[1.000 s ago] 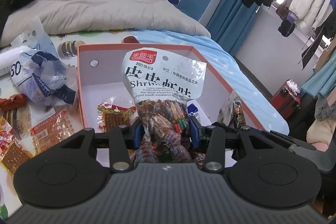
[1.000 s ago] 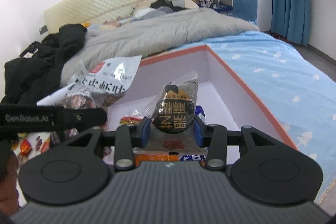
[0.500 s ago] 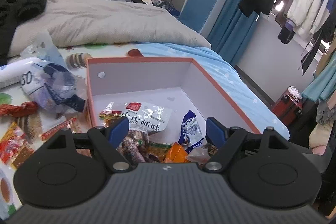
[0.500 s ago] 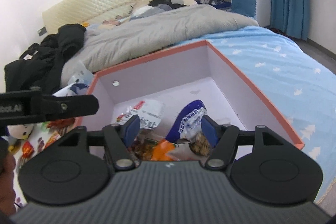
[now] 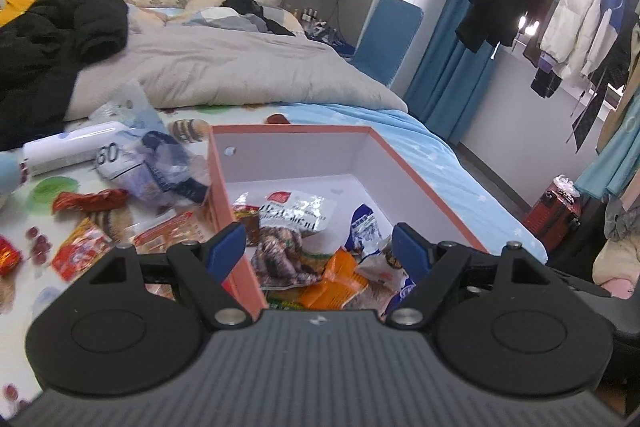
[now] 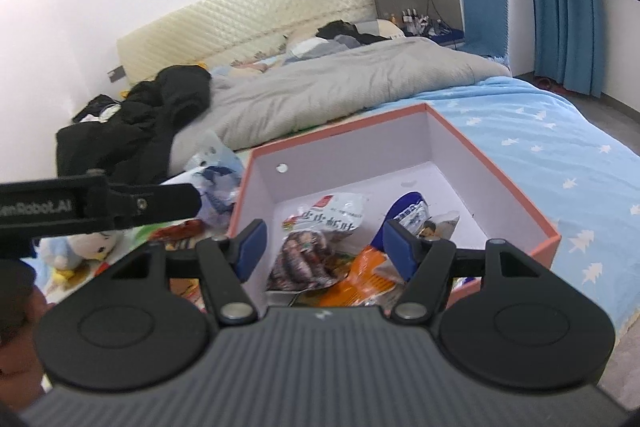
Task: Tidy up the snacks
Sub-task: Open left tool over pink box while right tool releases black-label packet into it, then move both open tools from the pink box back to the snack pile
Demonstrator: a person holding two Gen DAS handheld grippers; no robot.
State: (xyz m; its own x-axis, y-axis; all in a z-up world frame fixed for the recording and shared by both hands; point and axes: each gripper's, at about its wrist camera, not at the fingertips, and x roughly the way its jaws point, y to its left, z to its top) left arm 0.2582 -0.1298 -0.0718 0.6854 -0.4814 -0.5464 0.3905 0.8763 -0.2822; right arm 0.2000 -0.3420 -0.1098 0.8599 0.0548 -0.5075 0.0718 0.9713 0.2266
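An orange-rimmed box (image 5: 304, 151) (image 6: 460, 155) with a white inside stands on the bed. In it lie a shrimp snack bag (image 5: 294, 223) (image 6: 320, 231), a blue and white packet (image 5: 366, 231) (image 6: 412, 211), an orange packet (image 5: 336, 279) (image 6: 368, 267) and others. My left gripper (image 5: 318, 247) is open and empty over the box's near left wall. My right gripper (image 6: 324, 245) is open and empty above the box's near end. Several loose snack packets (image 5: 86, 247) lie on the bed left of the box.
A crumpled blue and white plastic bag (image 5: 160, 163) and a white box (image 5: 72, 147) lie left of the box. A grey duvet (image 5: 224, 71) and black jacket (image 5: 52, 39) lie behind. A plush toy (image 6: 84, 247) sits at left. The bed edge is at right.
Both grippers opened and let their packets drop into the box: the left the shrimp bag, the right a dark round-label packet. Both then drew back and up.
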